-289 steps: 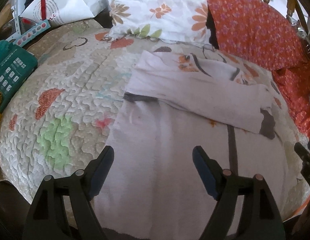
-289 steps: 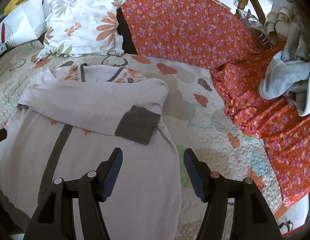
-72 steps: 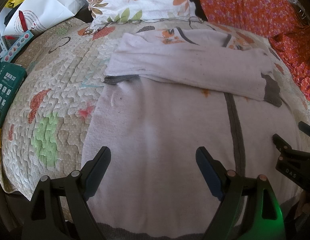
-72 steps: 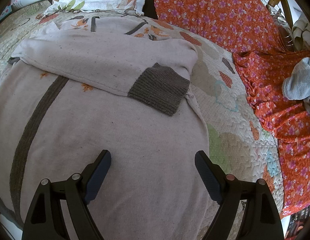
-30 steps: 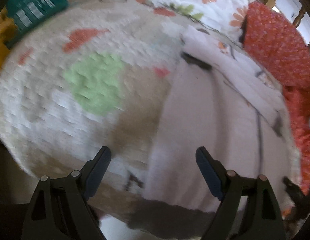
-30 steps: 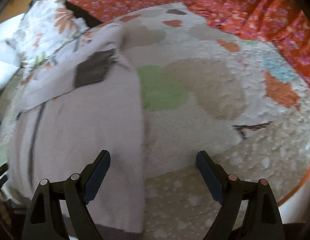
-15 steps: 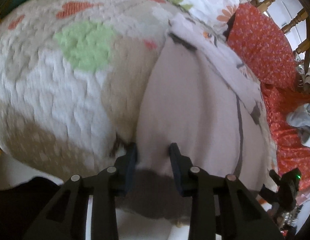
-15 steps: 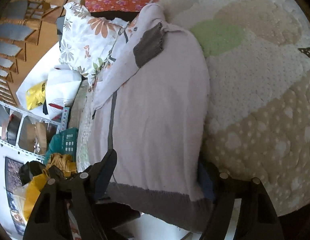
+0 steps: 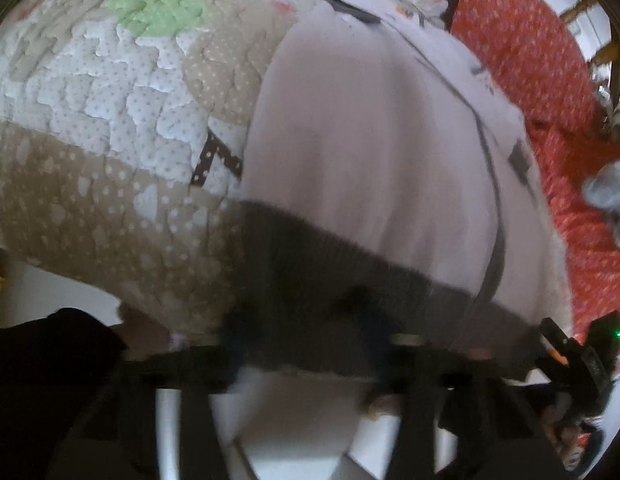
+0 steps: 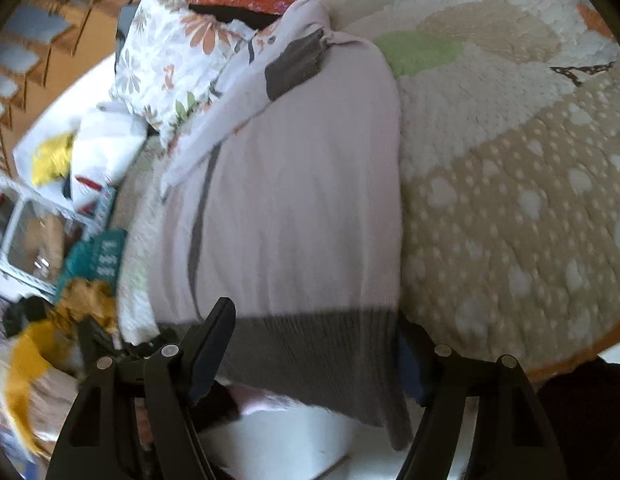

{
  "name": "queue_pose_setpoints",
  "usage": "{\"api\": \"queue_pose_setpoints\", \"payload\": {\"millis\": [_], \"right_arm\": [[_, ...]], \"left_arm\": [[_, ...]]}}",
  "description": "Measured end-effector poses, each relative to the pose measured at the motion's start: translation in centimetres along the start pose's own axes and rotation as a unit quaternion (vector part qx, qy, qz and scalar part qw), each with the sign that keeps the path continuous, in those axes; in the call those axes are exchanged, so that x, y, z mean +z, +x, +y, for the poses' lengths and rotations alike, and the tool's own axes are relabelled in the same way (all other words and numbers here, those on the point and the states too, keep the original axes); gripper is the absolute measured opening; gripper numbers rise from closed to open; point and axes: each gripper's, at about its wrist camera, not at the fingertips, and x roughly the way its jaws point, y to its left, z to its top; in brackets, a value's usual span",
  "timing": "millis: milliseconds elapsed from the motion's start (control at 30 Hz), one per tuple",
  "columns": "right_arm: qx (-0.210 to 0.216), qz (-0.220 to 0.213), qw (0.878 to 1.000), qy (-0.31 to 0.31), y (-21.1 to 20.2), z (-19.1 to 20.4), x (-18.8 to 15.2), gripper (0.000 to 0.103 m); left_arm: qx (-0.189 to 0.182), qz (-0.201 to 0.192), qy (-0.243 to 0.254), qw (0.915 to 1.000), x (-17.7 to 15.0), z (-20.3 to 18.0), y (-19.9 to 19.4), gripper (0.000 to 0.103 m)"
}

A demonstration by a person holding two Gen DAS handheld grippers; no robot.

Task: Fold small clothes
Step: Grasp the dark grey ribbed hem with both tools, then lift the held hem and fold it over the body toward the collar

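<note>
A pale pink sweater (image 9: 370, 140) (image 10: 301, 200) with a grey stripe lies flat on the quilt, one sleeve folded across its chest. Its dark grey hem (image 9: 350, 280) (image 10: 318, 344) hangs at the bed's near edge. My left gripper (image 9: 303, 332) is at the hem's left corner; its jaws are closing, with the hem pinched between them, though that view is blurred and dark. My right gripper (image 10: 310, 352) straddles the hem's right corner. Its jaws are closing but still stand wide apart, the cloth between them untouched by the pads.
The patterned quilt (image 9: 109, 120) (image 10: 510, 200) covers the bed. A floral pillow (image 10: 173, 52) and an orange flowered cloth (image 9: 530, 40) lie beyond the sweater. A teal box (image 10: 97, 256) and yellow cloth (image 10: 85, 300) sit off its left side. Pale floor shows below the bed's edge.
Both grippers dropped toward the sweater's near hem at the bed's edge. The left jaws went from wide open to nearly together on the hem. The right jaws narrowed a little.
</note>
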Motion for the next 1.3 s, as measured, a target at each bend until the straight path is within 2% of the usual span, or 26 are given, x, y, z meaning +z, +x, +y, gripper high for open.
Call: {"api": "queue_pose_setpoints", "payload": {"millis": [33, 67, 100, 133, 167, 333, 467, 533, 633, 800, 867, 967, 1000, 1033, 1067, 1133, 1200, 1300], "right_arm": [[-0.030, -0.001, 0.999, -0.018, 0.0, 0.5, -0.5, 0.055], [-0.048, -0.001, 0.998, -0.029, 0.0, 0.8, -0.8, 0.038], [-0.058, 0.000, 0.998, -0.035, -0.1, 0.9, -0.9, 0.030], [-0.050, 0.004, 0.998, -0.032, -0.2, 0.9, -0.9, 0.011], [-0.034, 0.004, 0.999, -0.024, -0.6, 0.8, -0.8, 0.007], [0.021, -0.025, 0.999, -0.009, -3.6, 1.6, 1.3, 0.007], [0.037, -0.044, 0.998, -0.021, -5.4, 3.4, 5.6, 0.007], [0.041, -0.057, 0.997, -0.025, -5.9, 4.3, 8.6, 0.007], [0.034, -0.076, 0.996, -0.031, -5.2, 5.9, 13.6, 0.006], [0.012, -0.087, 0.996, -0.012, 0.4, 5.7, 23.8, 0.007], [0.003, -0.071, 0.997, 0.005, 4.4, 4.2, 27.2, 0.008], [-0.013, -0.054, 0.997, 0.062, 8.0, 1.5, 29.4, 0.012], [-0.010, -0.048, 0.996, 0.073, 8.5, 1.0, 30.0, 0.013], [-0.008, -0.049, 0.996, 0.070, 8.7, 0.9, 30.5, 0.016], [-0.014, -0.054, 0.997, 0.058, 8.6, 1.0, 30.9, 0.024], [-0.030, -0.071, 0.996, 0.035, 7.9, 1.5, 31.5, 0.035], [-0.037, -0.089, 0.995, 0.028, 7.0, 1.8, 31.7, 0.040], [-0.034, -0.102, 0.994, 0.018, 5.9, 2.7, 31.5, 0.041]], "left_arm": [[-0.017, 0.000, -0.006, 0.9998, -0.1, 0.0, -0.3, 0.010], [-0.020, -0.005, -0.011, 0.9997, -0.3, 0.1, -0.7, 0.009], [-0.030, -0.012, -0.017, 0.9993, -0.4, 0.2, -1.4, 0.009], [-0.039, -0.016, -0.022, 0.9989, -0.6, 0.4, -1.9, 0.009], [-0.046, -0.021, -0.025, 0.9984, -0.7, 0.4, -2.5, 0.009], [-0.082, -0.058, -0.027, 0.9946, 1.3, -0.9, -6.0, 0.009], [-0.100, -0.082, -0.013, 0.9915, 6.2, -3.2, -7.3, 0.009], [-0.104, -0.097, -0.007, 0.9898, 10.1, -4.8, -7.1, 0.009], [-0.091, -0.114, -0.013, 0.9891, 15.8, -6.2, -5.5, 0.009], [-0.044, -0.148, -0.044, 0.9870, 26.4, -7.3, -1.3, 0.009], [-0.031, -0.141, -0.065, 0.9874, 28.7, -6.9, 0.5, 0.010], [-0.009, -0.129, -0.100, 0.9865, 30.6, -5.8, 2.5, 0.010], [-0.006, -0.131, -0.106, 0.9856, 31.1, -5.6, 2.7, 0.013], [-0.005, -0.133, -0.104, 0.9856, 31.6, -5.8, 2.7, 0.022], [-0.001, -0.138, -0.098, 0.9857, 31.9, -5.9, 2.6, 0.027], [0.029, -0.164, -0.084, 0.9825, 32.2, -6.4, 1.9, 0.049], [0.052, -0.177, -0.085, 0.9792, 31.9, -6.5, 1.2, 0.057], [0.042, -0.168, -0.073, 0.9822, 31.0, -7.1, 0.5, 0.060]]}}
